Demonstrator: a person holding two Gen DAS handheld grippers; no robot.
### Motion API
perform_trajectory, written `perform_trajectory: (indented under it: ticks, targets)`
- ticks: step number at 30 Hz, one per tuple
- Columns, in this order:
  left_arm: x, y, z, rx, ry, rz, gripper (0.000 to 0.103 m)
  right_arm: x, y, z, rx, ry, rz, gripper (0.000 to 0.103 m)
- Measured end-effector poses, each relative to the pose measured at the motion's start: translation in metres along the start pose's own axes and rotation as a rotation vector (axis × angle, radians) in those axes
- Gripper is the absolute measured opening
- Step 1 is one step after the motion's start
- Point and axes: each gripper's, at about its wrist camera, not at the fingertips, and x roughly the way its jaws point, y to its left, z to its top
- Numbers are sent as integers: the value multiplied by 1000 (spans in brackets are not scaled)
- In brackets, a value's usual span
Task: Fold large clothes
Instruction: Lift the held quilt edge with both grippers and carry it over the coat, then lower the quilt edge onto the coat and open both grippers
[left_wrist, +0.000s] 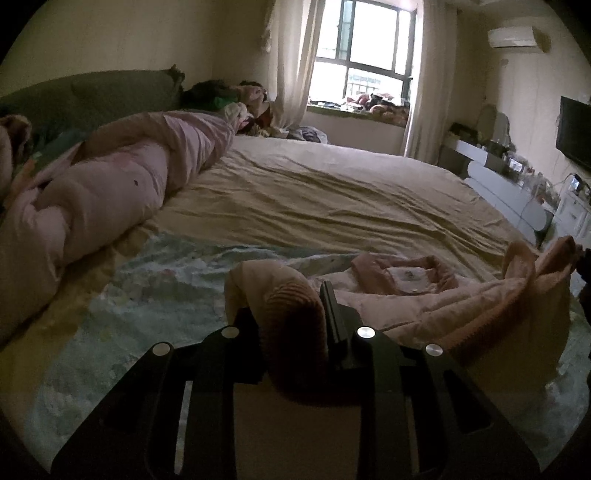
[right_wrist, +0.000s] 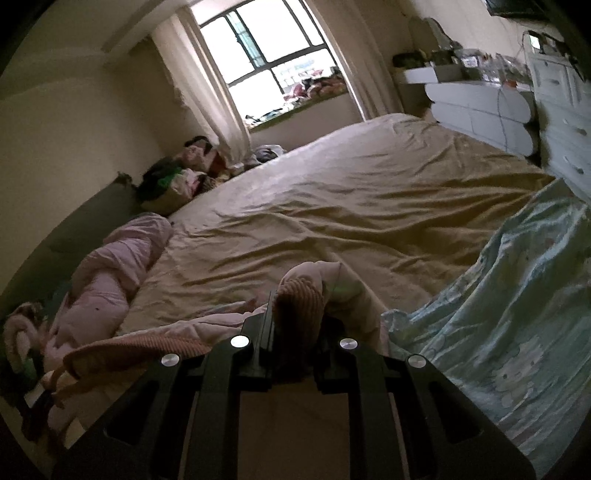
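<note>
A pink quilted garment with ribbed cuffs lies on the near part of the bed, lifted at two ends. My left gripper is shut on one ribbed cuff of it. My right gripper is shut on another ribbed cuff; the garment trails off to the left in the right wrist view. The far end of the garment rises at the right edge of the left wrist view, where the other gripper is mostly hidden.
A wide bed with a tan sheet. A light blue printed blanket lies under the garment. A rolled pink duvet lies along the headboard side. A clothes pile sits in the corner; white drawers stand beside the bed.
</note>
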Motion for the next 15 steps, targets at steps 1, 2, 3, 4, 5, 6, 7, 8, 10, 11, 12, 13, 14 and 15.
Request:
perform_trajectory:
  ticks: [1, 2, 3, 4, 5, 6, 7, 8, 10, 11, 12, 13, 14, 15]
  targets:
    - [4, 0, -2, -4, 7, 2, 19, 7, -1, -2, 6, 6, -11, 14]
    - [9, 1, -4, -5, 16, 5, 19, 11, 0, -3, 5, 11, -20, 14]
    - [12, 1, -5, -4, 22, 7, 19, 18, 0, -5, 1, 16, -33, 14]
    - [16, 1, -6, -2, 28, 10, 20, 24, 0, -6, -1, 21, -45, 14]
    - [20, 1, -7, 1, 34, 15, 20, 29, 0, -7, -1, 25, -52, 15]
    - [25, 1, -9, 4, 45, 24, 20, 36, 0, -9, 2, 34, -60, 15]
    - [29, 1, -10, -2, 53, 30, 20, 41, 1, -10, 4, 40, -65, 15]
    - [34, 2, -13, -7, 64, 34, 20, 48, 2, -12, 3, 48, -76, 15]
    - [45, 2, -17, -2, 88, 43, 20, 59, 3, -15, -4, 68, -98, 16]
    - [48, 2, -19, -2, 96, 43, 20, 66, 3, -16, 1, 79, -105, 16]
    - [54, 3, -21, -5, 107, 43, 21, 71, 2, -16, 7, 90, -109, 16]
    - [58, 4, -23, -6, 115, 43, 21, 76, 2, -16, 11, 101, -115, 16]
    - [62, 5, -24, -10, 124, 42, 21, 79, 1, -17, 14, 108, -117, 17]
    - [64, 5, -26, -12, 128, 42, 21, 81, 1, -17, 13, 118, -119, 18]
